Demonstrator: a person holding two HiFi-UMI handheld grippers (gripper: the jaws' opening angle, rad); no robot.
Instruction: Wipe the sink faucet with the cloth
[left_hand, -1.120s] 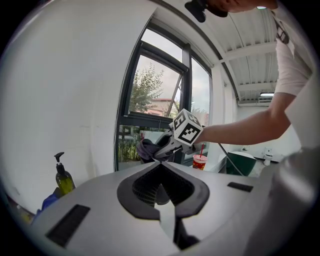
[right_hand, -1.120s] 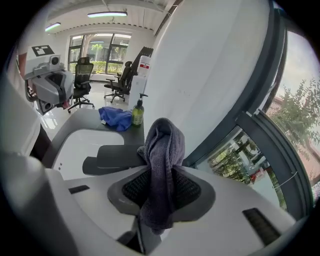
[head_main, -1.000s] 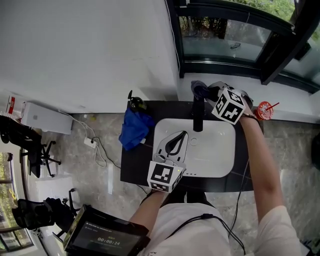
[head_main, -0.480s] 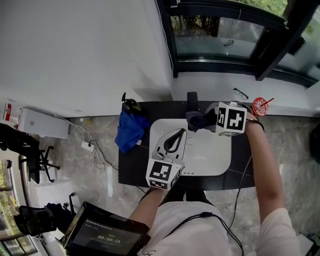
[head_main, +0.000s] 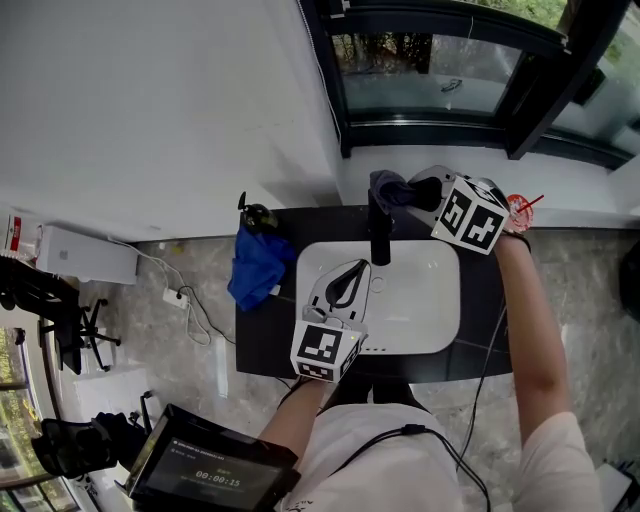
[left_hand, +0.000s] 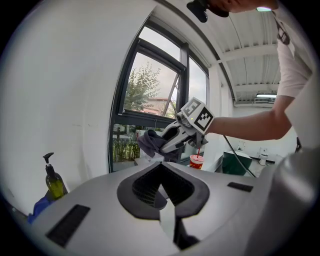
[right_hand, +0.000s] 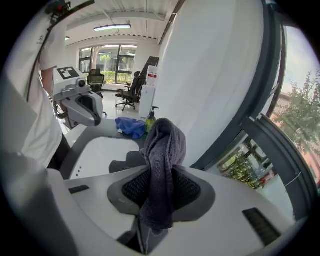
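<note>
I see two light grey moulded shells: the left tongs (head_main: 352, 272) and the right tongs (head_main: 408, 190). Each carries a white cube (head_main: 327, 350) printed with black square markers. The inner pads (left_hand: 146, 188) are black and ribbed. The wearer's shirt (head_main: 360, 445) is white with short sleeves. A thin black cable (head_main: 425, 438) runs across it.

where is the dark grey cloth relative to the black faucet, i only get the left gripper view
observer: in the head view the dark grey cloth overlaps the rear top of the black faucet, at the back edge of the white rectangular sink; contact is unclear.
operator: is the right gripper really clamping it
observer: yes, the right gripper view shows its jaws pinched on the cloth, with a fold poking out past them.
</note>
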